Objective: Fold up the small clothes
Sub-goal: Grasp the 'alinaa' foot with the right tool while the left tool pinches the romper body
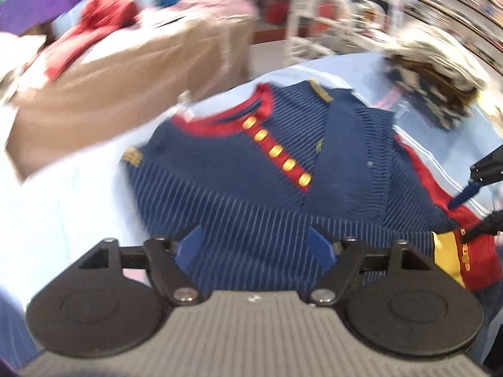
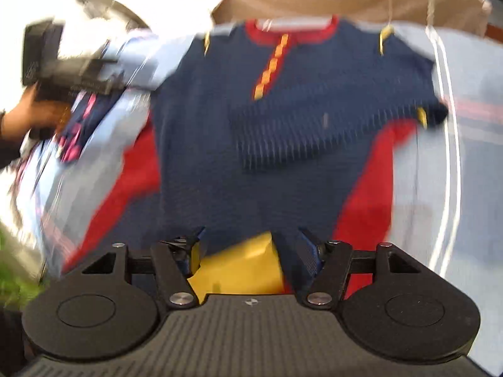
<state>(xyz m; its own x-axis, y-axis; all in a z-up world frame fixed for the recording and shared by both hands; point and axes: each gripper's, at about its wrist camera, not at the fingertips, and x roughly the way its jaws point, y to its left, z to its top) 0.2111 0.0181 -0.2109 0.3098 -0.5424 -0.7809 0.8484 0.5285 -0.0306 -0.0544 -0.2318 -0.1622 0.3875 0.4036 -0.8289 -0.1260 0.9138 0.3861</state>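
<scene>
A small navy striped sweater [image 1: 239, 188] with a red collar and a row of gold buttons lies flat on a light blue cloth [image 1: 352, 75]. One ribbed navy sleeve [image 2: 314, 132] is folded across its chest. My left gripper [image 1: 254, 242] hovers over the lower body of the sweater, open, with nothing between its blue pads. My right gripper [image 2: 251, 251] stands open over the sweater's yellow cuff [image 2: 239, 270], which lies between the fingers with a gap on the right side. In the left wrist view the right gripper [image 1: 474, 213] shows at the right edge, by the red and yellow sleeve end [image 1: 465, 251].
A tan garment [image 1: 125, 100] and a red one [image 1: 107, 12] are heaped at the back left. A stack of folded clothes [image 1: 440, 72] sits at the back right. A navy and pink garment [image 2: 75, 132] lies to the left, near a person's hand [image 2: 28, 116].
</scene>
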